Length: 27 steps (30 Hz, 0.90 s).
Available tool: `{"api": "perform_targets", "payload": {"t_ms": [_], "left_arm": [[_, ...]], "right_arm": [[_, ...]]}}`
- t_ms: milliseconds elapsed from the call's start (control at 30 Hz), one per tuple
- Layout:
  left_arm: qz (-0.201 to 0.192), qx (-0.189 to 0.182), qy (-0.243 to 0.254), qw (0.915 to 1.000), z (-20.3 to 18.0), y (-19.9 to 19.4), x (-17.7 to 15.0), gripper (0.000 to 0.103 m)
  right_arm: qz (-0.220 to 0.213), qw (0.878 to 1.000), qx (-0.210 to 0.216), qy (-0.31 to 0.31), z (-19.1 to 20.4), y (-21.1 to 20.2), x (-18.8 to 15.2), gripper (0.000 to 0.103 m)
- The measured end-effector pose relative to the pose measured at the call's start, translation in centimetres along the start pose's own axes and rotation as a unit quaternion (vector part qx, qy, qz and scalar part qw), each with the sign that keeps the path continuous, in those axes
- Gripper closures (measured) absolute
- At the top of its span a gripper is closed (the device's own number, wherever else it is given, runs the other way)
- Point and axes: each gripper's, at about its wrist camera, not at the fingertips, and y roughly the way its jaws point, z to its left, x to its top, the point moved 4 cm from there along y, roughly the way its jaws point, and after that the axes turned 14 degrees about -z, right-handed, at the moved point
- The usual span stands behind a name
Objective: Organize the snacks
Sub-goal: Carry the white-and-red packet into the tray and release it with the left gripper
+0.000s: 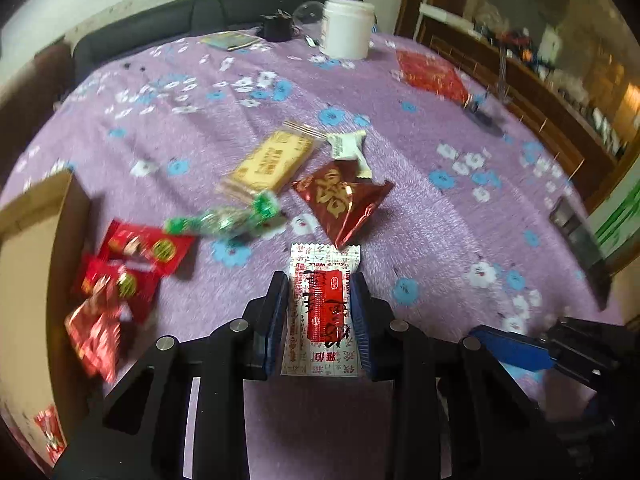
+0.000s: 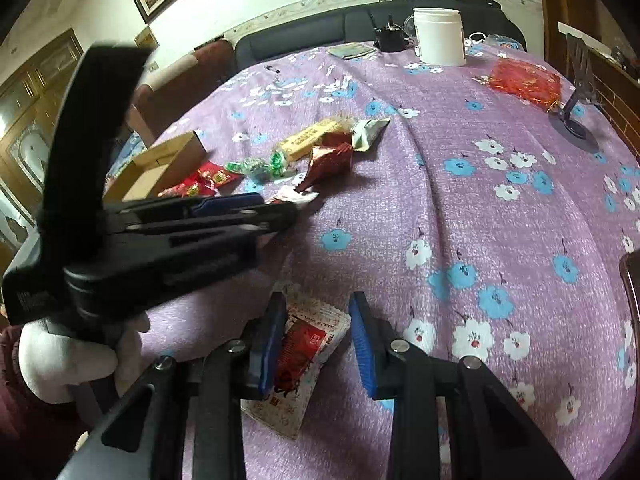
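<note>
Red snack packets [image 1: 120, 276] blurred; cardboard box [image 1: 36, 264] cut by left edge.

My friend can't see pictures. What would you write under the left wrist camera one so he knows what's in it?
The left gripper pinches a white-and-red snack packet between its blue pads, over a purple flowered tablecloth. Beyond lie a red foil bag, a yellow cracker pack and a green candy, with a cardboard box at left.

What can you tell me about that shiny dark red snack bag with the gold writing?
The shiny dark red foil snack bag with gold characters is pillow-shaped, puffy and sealed, with crimped ends. It lies tilted on the purple flowered tablecloth, overlapping a small white packet behind it, its lower corner at the white-and-red packet. No tongs touch it.
</note>
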Motion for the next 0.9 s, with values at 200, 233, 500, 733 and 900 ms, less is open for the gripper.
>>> {"api": "perform_targets", "payload": {"t_ms": [200, 233, 500, 733, 900], "left_arm": [[-0.050, -0.014, -0.079, 0.9956, 3.7, -5.8, 0.4, 0.073], [-0.061, -0.010, -0.092, 0.9938, 4.8, -7.0, 0.4, 0.073], [-0.102, 0.069, -0.173, 0.9772, 14.6, -12.5, -1.8, 0.072], [-0.097, 0.108, -0.202, 0.9686, 20.0, -13.4, -3.8, 0.072], [-0.090, 0.117, -0.218, 0.9648, 22.6, -13.1, -4.2, 0.072]], "right_arm": [[-0.005, 1.000, 0.011, 0.001, 1.2, -1.1, 0.2, 0.068], [-0.006, 1.000, 0.015, -0.002, 1.7, -1.2, 0.2, 0.068], [-0.002, 0.997, 0.069, -0.023, 7.4, -0.6, 1.2, 0.068], [0.014, 0.991, 0.119, -0.056, 14.6, 1.2, 2.1, 0.067], [0.035, 0.985, 0.142, -0.092, 20.0, 3.9, 1.8, 0.067]]}}
